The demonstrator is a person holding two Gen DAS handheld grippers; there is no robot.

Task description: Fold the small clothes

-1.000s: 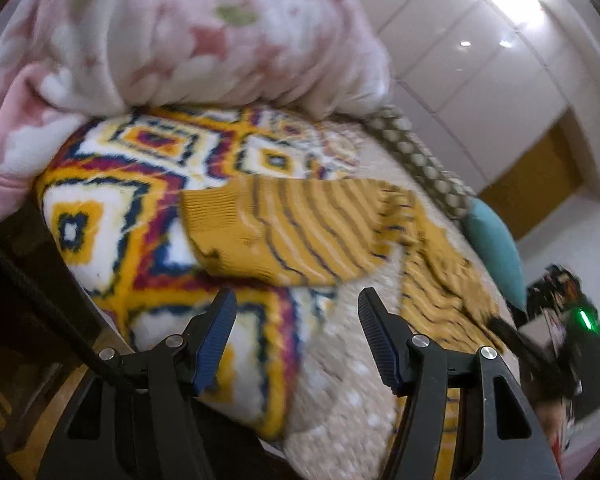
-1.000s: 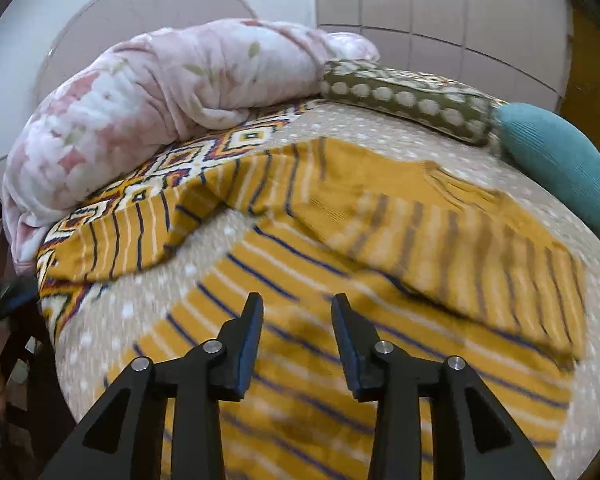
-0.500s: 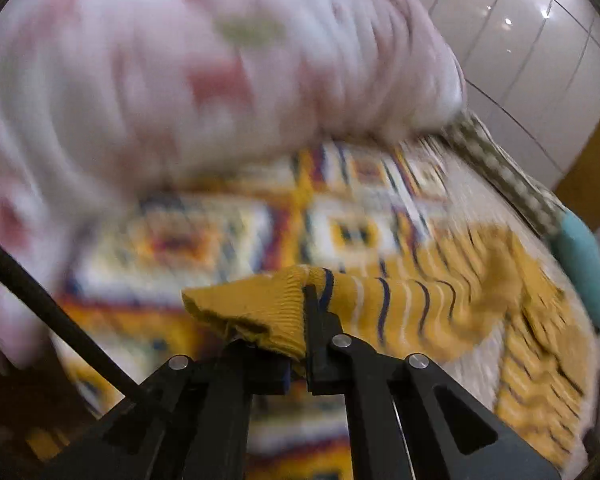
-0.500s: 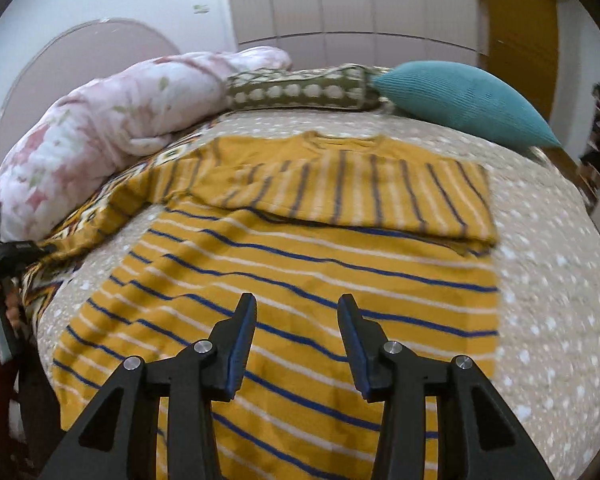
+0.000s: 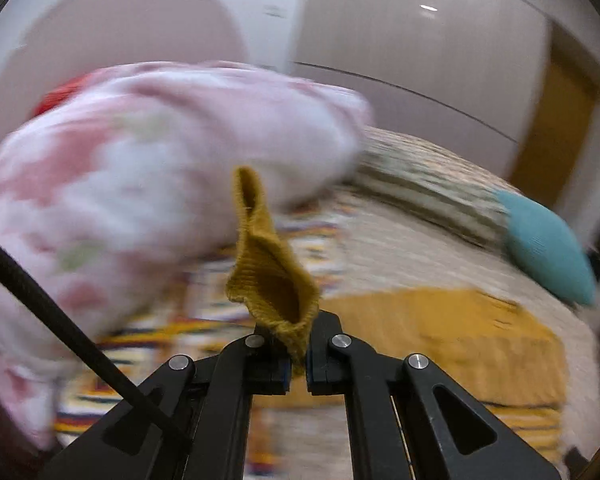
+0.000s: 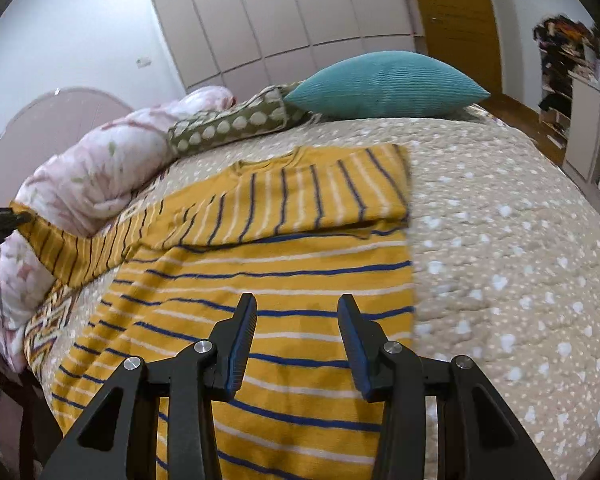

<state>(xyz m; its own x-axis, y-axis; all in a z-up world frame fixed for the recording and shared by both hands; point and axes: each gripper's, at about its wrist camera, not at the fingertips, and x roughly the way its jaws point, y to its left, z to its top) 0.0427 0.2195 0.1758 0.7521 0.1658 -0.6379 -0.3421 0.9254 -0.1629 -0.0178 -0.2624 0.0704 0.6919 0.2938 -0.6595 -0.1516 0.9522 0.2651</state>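
Two views: left wrist first, then right wrist.

Left wrist view, left gripper (image 5: 297, 362): its jaws are clenched on the cuff (image 5: 270, 276) of the yellow sweater's sleeve; the ribbed mustard knit stands up from between the pads in a folded peak.
Left wrist view, background: much of it is smeared by motion blur. A pink floral duvet (image 5: 132, 184) fills the left half, a spotted olive bolster (image 5: 428, 192) and a teal cushion (image 5: 548, 256) lie to the right, and a yellow patch of the sweater's body (image 5: 452, 332) lies on the beige bedspread (image 5: 400, 248) beyond the jaws.
Left wrist view, cable: a black cable (image 5: 60, 328) crosses the lower left corner.

Right wrist view, right gripper (image 6: 296, 340): its jaws are parted with nothing between them, hovering over the lower part of the sweater.
Right wrist view, yellow sweater (image 6: 268, 280): it lies flat on the bedspread (image 6: 500, 240), mustard with blue and white stripes, the collar toward the pillows. One sleeve is folded across the chest; the other sleeve (image 6: 84, 244) stretches left and lifts off the bed to the left gripper (image 6: 0, 220) at the frame's edge, in front of the duvet (image 6: 100, 168).
Right wrist view, pillows: the bolster (image 6: 228, 124) touches the teal cushion (image 6: 384, 84) at the head of the bed.
Right wrist view, room: pale wardrobe doors (image 6: 280, 20) stand behind and cluttered shelves (image 6: 580, 80) are at the right.
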